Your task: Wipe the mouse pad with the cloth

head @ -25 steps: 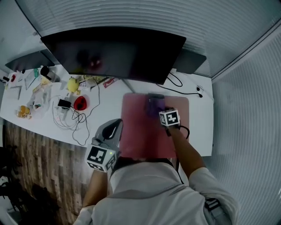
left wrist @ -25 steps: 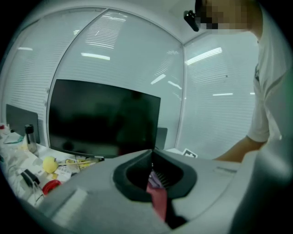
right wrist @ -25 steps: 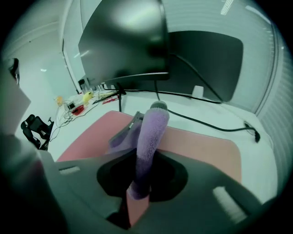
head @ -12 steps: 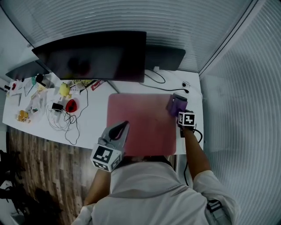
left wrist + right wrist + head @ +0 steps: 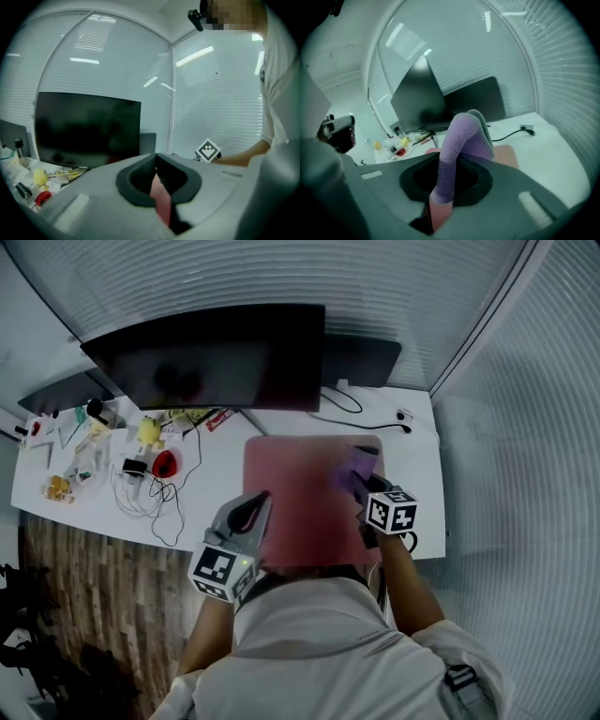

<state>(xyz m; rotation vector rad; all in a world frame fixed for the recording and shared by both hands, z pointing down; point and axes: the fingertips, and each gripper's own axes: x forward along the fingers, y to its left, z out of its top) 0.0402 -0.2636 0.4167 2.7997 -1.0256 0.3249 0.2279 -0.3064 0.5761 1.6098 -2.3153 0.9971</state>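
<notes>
No legible text, labels or numbers anywhere

Head camera steeply overhead; gripper cameras low, seemingly facing shared monitor

I saw the pink mouse pad lying flat, with the purple cloth bunched up on its far right part.

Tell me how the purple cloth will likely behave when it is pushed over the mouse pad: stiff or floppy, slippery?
Probably floppy: the purple cloth bends over in a fold above the right gripper, whose jaws are shut on it. Likely light, since one pinch holds it. Its fuzzy surface may drag on the mouse pad.
</notes>
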